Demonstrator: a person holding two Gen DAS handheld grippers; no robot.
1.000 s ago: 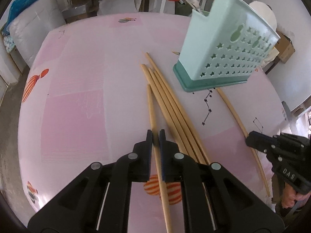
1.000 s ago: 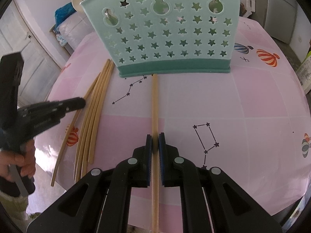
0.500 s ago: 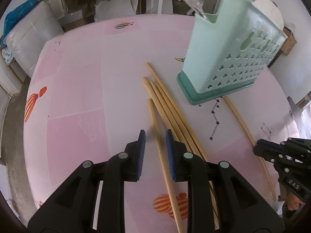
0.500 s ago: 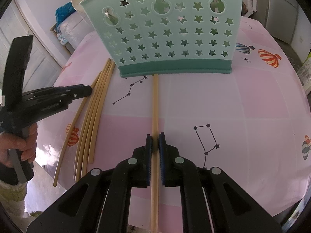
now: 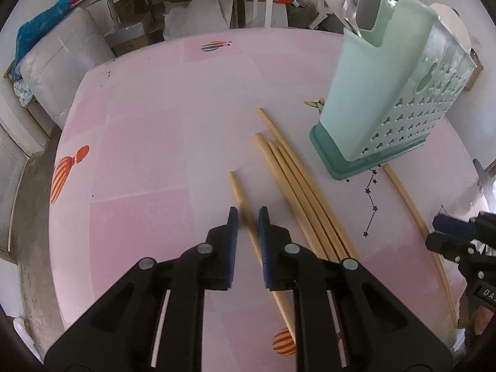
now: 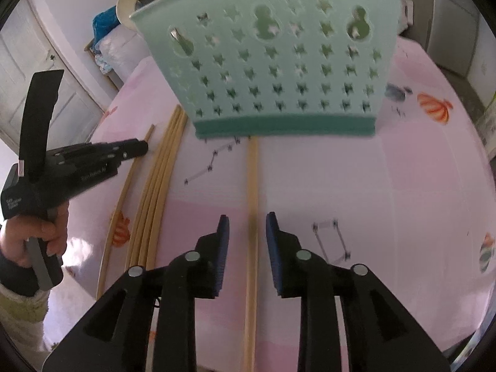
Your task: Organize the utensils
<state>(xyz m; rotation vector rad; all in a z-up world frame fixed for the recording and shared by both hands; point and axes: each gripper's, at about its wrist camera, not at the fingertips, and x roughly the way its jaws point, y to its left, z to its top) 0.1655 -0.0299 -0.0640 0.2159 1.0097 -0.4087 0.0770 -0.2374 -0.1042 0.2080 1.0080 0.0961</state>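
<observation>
Six wooden chopsticks lie flat on the pink tabletop (image 5: 148, 155), all with their long axes running roughly away from me toward the mint-green utensil holder (image 5: 384, 102). Four of them form a tight bundle (image 5: 297, 189) just left of the holder's base, side by side and touching. A single chopstick (image 5: 237, 190) lies apart on the bundle's left, tilted a little, its far tip pointing up-left; it passes between the jaws of my left tool (image 5: 248, 220), which are closing, with a small gap showing on either side, so not yet gripped. The sixth chopstick (image 6: 252, 186) lies straight along the right wrist view, far end at the holder's dark-green base; my right tool (image 6: 248, 226) straddles it with jaws opening and pads clear of the wood. The holder stands upright, its front wall pierced with star cut-outs; a metal utensil handle (image 6: 179, 41) shows through one of the larger holes on its left side, and what else it contains I cannot tell. Printed writing on the side of the left tool, seen from the right wrist, is too blurred to read. The tabletop cover carries balloon and constellation prints.
</observation>
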